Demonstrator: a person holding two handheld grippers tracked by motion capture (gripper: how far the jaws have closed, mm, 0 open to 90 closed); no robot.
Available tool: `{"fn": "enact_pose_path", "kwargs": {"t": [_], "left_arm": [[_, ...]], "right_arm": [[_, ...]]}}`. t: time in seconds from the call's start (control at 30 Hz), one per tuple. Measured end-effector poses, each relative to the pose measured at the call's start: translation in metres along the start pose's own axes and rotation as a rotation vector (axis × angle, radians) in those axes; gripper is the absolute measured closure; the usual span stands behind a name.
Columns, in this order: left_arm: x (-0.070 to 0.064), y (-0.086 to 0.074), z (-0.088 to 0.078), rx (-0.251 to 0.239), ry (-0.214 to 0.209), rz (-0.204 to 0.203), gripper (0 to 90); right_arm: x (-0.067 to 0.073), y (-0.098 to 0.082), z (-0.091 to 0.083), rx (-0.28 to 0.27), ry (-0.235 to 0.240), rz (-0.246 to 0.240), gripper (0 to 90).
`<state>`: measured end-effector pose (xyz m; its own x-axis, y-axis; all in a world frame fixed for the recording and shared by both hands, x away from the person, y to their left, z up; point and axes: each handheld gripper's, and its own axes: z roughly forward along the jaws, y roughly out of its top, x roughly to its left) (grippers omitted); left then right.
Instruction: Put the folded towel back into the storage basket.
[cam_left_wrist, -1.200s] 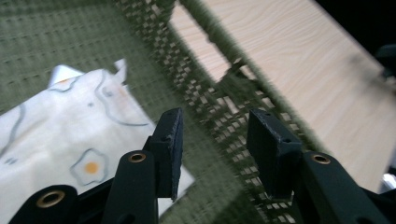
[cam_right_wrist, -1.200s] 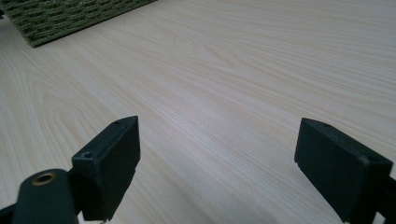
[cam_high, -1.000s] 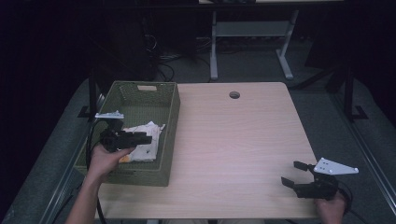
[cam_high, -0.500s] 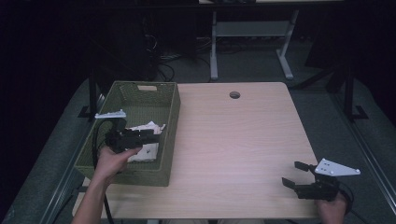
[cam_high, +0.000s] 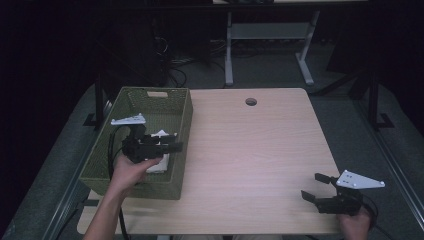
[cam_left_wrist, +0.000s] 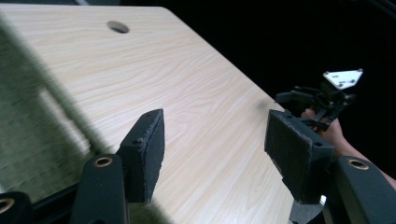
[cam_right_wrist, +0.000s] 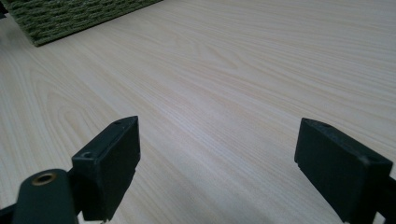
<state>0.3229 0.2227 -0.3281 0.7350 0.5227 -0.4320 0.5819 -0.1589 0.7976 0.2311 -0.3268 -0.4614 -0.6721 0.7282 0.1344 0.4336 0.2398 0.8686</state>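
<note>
A green woven basket (cam_high: 183, 112) stands on the left of the pale wooden table (cam_high: 250, 150). White items (cam_high: 160, 164) lie on its floor. My left gripper (cam_high: 176, 146) hovers inside the basket near its right wall and points right. Its jaws have just been opening. In the left gripper view the left gripper (cam_left_wrist: 215, 154) stands open with nothing between its pads, only bare table beyond. My right gripper (cam_high: 312, 185) rests at the table's front right corner, open and empty. The right gripper view shows the right gripper (cam_right_wrist: 219, 163) wide over bare wood.
A round cable hole (cam_high: 251, 101) sits near the table's far edge. The basket's blurred wall (cam_left_wrist: 28, 126) lies close at the left of the left gripper view. A basket corner (cam_right_wrist: 70, 14) appears far off in the right gripper view. A metal desk frame (cam_high: 229, 45) stands behind the table.
My left gripper has moved right and slightly up inside the basket, with its jaws standing wider than before. The right gripper has stayed where it was.
</note>
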Motion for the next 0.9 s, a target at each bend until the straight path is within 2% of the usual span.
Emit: {"fn": "enact_pose_path", "kwargs": {"t": [0.33,0.53,0.63,0.8,0.9], "left_arm": [[-0.022,0.005,0.028,0.019,-0.03,0.045,39.0],[-0.041,0.005,0.048,0.028,-0.051,0.078,39.0],[-0.051,0.003,0.061,0.038,-0.042,0.098,39.0],[-0.069,-0.004,0.086,0.083,-0.025,0.151,38.6],[-0.075,-0.009,0.098,0.09,-0.027,0.162,38.5]], "right_arm": [[0.0,0.0,0.0,0.002,0.002,-0.003,13.6],[0.0,0.0,0.0,0.001,0.004,-0.003,13.6],[0.0,0.001,-0.001,-0.002,0.004,-0.004,13.6],[0.001,0.001,-0.001,-0.003,0.002,-0.007,13.6],[0.001,0.001,-0.001,-0.004,0.004,-0.009,13.6]]}}
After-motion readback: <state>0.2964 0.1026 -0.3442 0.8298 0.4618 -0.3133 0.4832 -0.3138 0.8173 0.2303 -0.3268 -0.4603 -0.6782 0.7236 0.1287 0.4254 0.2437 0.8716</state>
